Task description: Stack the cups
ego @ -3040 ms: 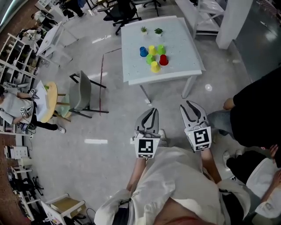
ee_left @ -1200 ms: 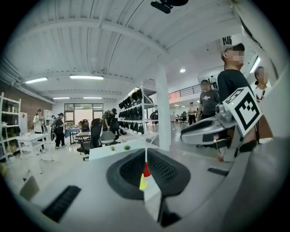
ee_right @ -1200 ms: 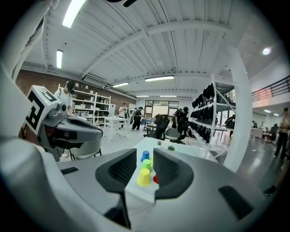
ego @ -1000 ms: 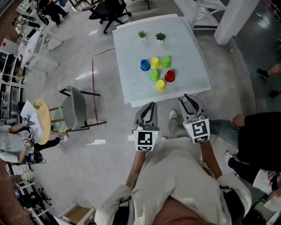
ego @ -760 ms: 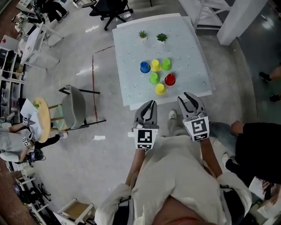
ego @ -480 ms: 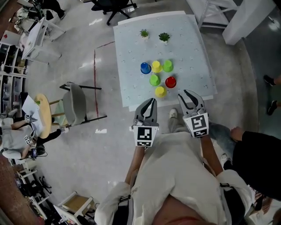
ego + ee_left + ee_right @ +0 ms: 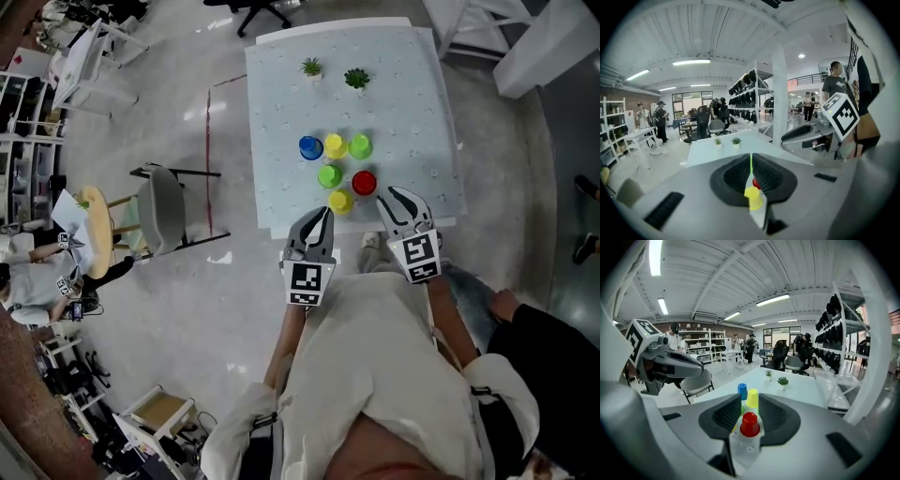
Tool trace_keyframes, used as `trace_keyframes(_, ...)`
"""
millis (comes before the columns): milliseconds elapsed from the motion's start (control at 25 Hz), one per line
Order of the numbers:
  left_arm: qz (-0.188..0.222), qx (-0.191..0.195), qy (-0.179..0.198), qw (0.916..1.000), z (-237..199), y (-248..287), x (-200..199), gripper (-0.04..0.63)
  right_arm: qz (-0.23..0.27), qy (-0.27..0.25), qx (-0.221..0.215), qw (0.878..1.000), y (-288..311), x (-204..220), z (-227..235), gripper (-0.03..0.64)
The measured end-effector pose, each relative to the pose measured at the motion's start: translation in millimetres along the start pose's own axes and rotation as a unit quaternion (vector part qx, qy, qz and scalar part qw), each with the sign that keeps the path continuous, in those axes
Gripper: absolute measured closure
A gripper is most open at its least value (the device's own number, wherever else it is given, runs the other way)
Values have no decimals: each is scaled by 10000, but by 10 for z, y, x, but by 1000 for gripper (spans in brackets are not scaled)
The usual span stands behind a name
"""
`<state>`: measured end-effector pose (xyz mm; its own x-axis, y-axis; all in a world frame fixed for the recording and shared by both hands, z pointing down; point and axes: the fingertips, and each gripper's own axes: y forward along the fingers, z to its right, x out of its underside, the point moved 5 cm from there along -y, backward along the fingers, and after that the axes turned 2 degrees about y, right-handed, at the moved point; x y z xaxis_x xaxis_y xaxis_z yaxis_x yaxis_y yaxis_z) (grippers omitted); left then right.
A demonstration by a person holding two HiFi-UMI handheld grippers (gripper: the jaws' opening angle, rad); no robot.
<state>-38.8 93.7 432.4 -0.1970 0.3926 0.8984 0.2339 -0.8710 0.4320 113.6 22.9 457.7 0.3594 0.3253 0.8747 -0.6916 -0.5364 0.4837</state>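
Pale table [image 7: 281,112]. In the cluster: blue cup [image 7: 310,147] at ten o'clock, yellow cup [image 7: 335,146] at twelve, green cup [image 7: 360,146] at two, red cup [image 7: 364,182] at four, second yellow cup [image 7: 341,201] at six, second green cup [image 7: 329,175] central.

Six small plastic cups, all separate and none stacked, on the white desk [image 7: 281,112].
- Far row, left to right, just beside one another: blue cup [image 7: 310,147], yellow cup [image 7: 335,146], green cup [image 7: 359,146].
- Middle row: second green cup [image 7: 329,175], red cup [image 7: 364,182], mouth-down.
- Nearest the desk's front edge: second yellow cup [image 7: 340,201].
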Motion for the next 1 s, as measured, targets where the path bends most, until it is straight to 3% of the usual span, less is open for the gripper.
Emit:
trace_keyframes(400, -469, -67, 7, 9989, 53, 467, 151, 572, -470, -188, -502, 9975, 379, 387, 285, 503)
trace_keyframes(1000, -933, 317, 131, 9950, 71, 878, 297, 574, -913, -316, -803, 9921, 724, 637, 314, 460)
